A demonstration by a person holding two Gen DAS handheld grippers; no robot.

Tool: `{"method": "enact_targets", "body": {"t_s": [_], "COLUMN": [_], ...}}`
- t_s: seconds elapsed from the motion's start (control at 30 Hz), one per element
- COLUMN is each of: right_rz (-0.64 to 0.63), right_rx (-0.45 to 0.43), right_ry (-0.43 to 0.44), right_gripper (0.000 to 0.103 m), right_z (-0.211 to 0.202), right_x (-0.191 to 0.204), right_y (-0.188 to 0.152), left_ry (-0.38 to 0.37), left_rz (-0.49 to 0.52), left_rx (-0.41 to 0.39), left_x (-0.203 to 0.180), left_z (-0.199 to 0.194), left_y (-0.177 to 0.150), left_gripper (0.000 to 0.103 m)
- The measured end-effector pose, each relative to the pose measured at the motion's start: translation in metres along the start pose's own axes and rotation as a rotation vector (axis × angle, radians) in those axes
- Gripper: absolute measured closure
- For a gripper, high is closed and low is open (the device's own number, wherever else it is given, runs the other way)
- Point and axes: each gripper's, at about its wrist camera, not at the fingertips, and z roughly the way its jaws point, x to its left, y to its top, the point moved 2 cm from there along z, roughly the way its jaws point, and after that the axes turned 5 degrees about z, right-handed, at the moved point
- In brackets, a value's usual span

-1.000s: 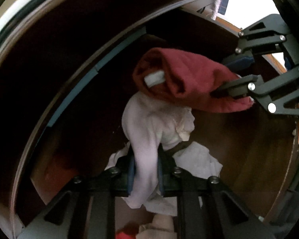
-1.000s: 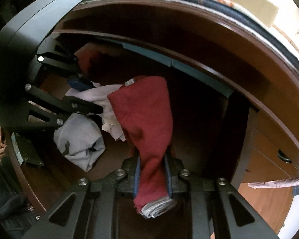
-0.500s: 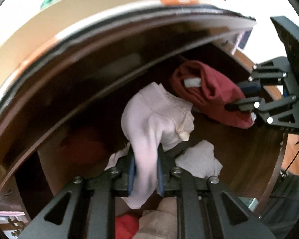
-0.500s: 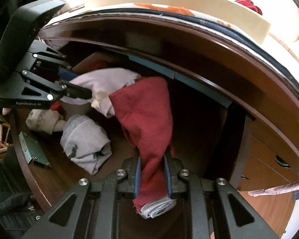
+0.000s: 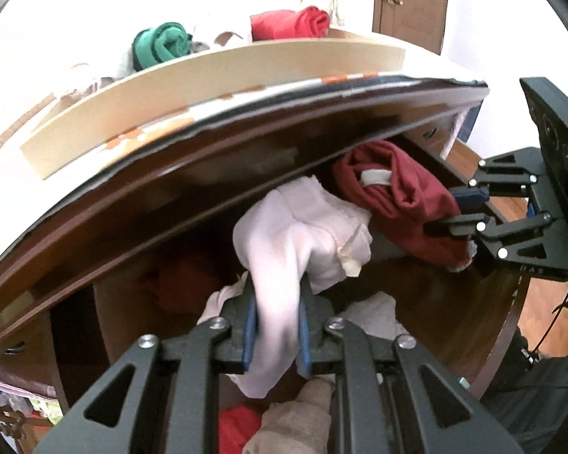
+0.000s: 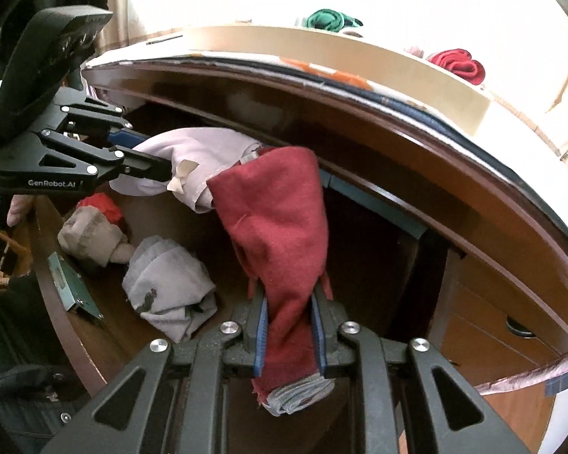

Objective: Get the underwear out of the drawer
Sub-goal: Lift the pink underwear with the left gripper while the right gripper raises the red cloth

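My left gripper (image 5: 274, 335) is shut on pale pink underwear (image 5: 303, 227), which hangs lifted above the open wooden drawer (image 5: 454, 321). Beside it, my right gripper (image 6: 289, 336) is shut on dark red underwear (image 6: 276, 219) with a grey waistband, also held above the drawer. In the left wrist view the right gripper (image 5: 441, 213) enters from the right with the red underwear (image 5: 401, 196). The right wrist view shows the left gripper (image 6: 147, 153) at the left with the pink underwear (image 6: 193, 151). Both garments hang near the dresser's top edge.
In the drawer (image 6: 75, 321) lie a grey rolled garment (image 6: 166, 287), a beige one (image 6: 91, 238) and a red one (image 6: 100, 202). On the dresser top stands a cardboard tray (image 5: 208, 87) with green (image 5: 163, 43) and red (image 5: 291, 24) rolled clothes. A door (image 5: 412, 0) stands behind.
Both grippers have risen out of the drawer with their garments. The dresser top and its cardboard tray have come into view.
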Motion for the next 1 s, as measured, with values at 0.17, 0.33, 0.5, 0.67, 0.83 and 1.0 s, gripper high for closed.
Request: {"method": "enact_targets", "body": {"t_s": [0.17, 0.33, 0.5, 0.67, 0.83, 1.0], "right_rz": [-0.003, 0.008, 0.025, 0.035, 0.047, 0.043], "right_rx": [-0.045, -0.073, -0.096, -0.113, -0.155, -0.189], "right_ry": [0.007, 0.031, 0.041, 0.046, 0.053, 0.058], "right_gripper": [0.082, 0.082, 0.082, 0.082, 0.082, 0.082], "right_z": [-0.014, -0.018, -0.021, -0.024, -0.029, -0.034], "right_x": [-0.001, -0.001, -0.002, -0.003, -0.005, -0.005], "right_y": [-0.006, -0.015, -0.019, -0.019, -0.020, -0.021], "left_ry": [0.016, 0.017, 0.022, 0.030, 0.038, 0.050], "left_rz": [-0.021, -0.050, -0.049, -0.041, -0.037, -0.045], "left_rx": [-0.045, -0.081, -0.093, -0.127, -0.166, -0.205], "left_x": [0.007, 0.002, 0.000, -0.002, -0.005, -0.003], "left_z": [-0.011, -0.017, -0.021, -0.028, -0.036, -0.045], "left_y": [-0.007, -0.014, -0.013, -0.015, -0.018, -0.020], "left_gripper": [0.087, 0.087, 0.087, 0.087, 0.087, 0.087]}}
